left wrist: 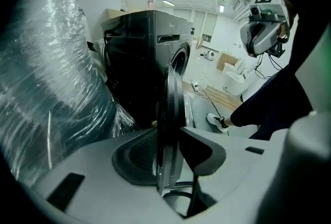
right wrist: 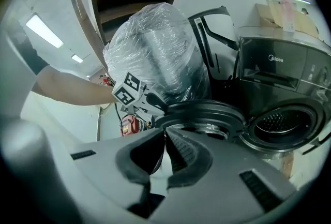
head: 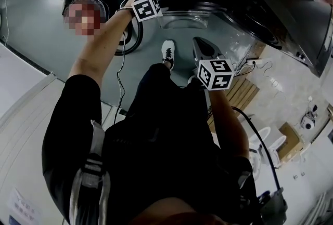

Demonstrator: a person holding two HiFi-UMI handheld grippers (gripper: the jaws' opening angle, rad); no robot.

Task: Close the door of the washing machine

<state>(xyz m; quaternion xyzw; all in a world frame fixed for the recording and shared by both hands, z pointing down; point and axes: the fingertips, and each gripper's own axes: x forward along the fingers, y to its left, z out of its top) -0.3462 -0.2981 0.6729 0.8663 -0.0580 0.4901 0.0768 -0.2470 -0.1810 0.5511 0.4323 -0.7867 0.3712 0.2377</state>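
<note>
The dark washing machine [left wrist: 139, 47] stands with its round door [left wrist: 169, 109] swung out, edge-on in the left gripper view. My left gripper [left wrist: 169, 140] straddles the door's rim, and both pads lie against it. In the right gripper view the door [right wrist: 199, 113] hangs in front of the open drum [right wrist: 282, 122], with the left gripper's marker cube [right wrist: 126, 91] at its left edge. My right gripper [right wrist: 164, 132] is shut with nothing in it and hangs short of the door. From the head view, the left cube [head: 145, 7] is at the door [head: 184, 20], and the right cube [head: 214, 74] is lower.
A large plastic-wrapped bulk [left wrist: 46, 88] stands right beside the machine's left side. The person's shoe [head: 167, 52] is on the floor under the door. Wooden slats [head: 242, 91], cables and white fixtures [head: 265, 138] lie to the right.
</note>
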